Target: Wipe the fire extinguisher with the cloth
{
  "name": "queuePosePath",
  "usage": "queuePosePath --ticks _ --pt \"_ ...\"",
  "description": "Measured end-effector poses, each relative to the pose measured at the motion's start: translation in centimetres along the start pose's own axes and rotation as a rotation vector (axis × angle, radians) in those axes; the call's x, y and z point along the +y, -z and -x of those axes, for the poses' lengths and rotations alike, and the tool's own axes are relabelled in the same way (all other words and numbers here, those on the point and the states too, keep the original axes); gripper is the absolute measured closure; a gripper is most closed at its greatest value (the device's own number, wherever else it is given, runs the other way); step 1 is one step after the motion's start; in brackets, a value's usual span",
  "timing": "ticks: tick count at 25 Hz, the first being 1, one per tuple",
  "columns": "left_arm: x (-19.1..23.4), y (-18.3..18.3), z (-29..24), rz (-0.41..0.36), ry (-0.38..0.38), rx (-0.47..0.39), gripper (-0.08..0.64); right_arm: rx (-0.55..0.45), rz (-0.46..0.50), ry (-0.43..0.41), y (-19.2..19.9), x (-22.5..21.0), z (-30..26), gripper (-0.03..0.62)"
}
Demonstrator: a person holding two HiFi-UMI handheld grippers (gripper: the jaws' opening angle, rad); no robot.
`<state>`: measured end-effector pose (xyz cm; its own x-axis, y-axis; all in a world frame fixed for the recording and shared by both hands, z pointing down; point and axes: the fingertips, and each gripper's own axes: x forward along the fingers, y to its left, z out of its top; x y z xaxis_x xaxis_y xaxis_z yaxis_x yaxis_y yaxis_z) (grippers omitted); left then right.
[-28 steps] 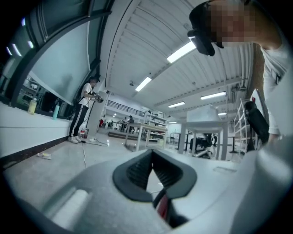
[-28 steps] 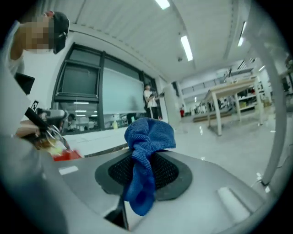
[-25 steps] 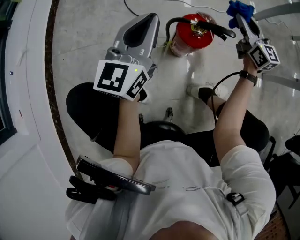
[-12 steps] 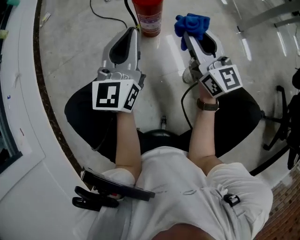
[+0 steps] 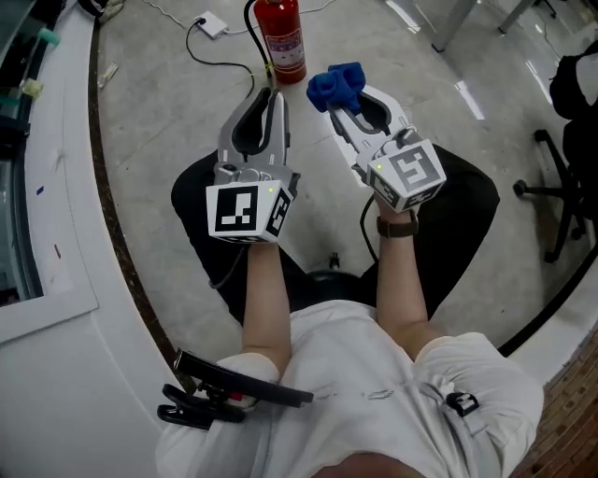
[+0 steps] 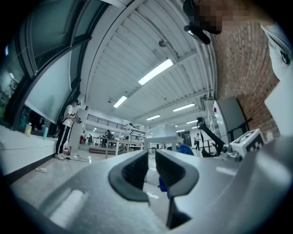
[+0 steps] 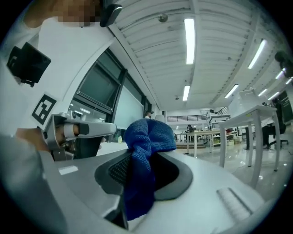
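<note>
A red fire extinguisher stands upright on the grey floor at the top of the head view. My left gripper is held in the air short of it, its jaws nearly together with nothing between them. Just to its right, my right gripper is shut on a bunched blue cloth. In the right gripper view the cloth bulges over the jaws and hangs down between them. The cloth also peeks past the left gripper's jaws. Neither gripper touches the extinguisher.
A white power adapter and its cable lie on the floor left of the extinguisher. A curved white counter runs down the left side. An office chair base stands at the right. A black clamp sits by the person's left hip.
The right gripper with the cloth has come away from the extinguisher's top and drawn in beside the left gripper. The extinguisher now shows farther off, beyond both grippers.
</note>
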<state>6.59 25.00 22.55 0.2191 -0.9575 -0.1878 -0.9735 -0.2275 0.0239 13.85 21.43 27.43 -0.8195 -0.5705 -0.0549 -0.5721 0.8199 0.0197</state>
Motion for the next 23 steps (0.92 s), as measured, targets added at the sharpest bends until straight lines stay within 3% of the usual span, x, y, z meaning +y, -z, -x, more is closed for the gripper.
queuePosePath --ticks 8,11,17,23 --pt "-2.2 -2.9 8.7 0.003 0.025 -0.006 0.509 0.023 -0.049 0.119 -1.6 5.7 5.3 0.485" --pt "-2.5 -5.1 10.4 -0.022 0.042 -0.050 0.508 -0.025 -0.024 0.119 -3.6 7.5 6.0 0.485" --pt "-4.2 -8.1 15.1 0.012 0.031 -0.084 0.505 -0.005 0.000 0.091 -5.6 11.9 9.2 0.485" --pt "-3.0 -11.1 17.2 -0.059 0.052 -0.099 0.505 -0.066 -0.004 0.068 -7.6 15.3 8.3 0.485"
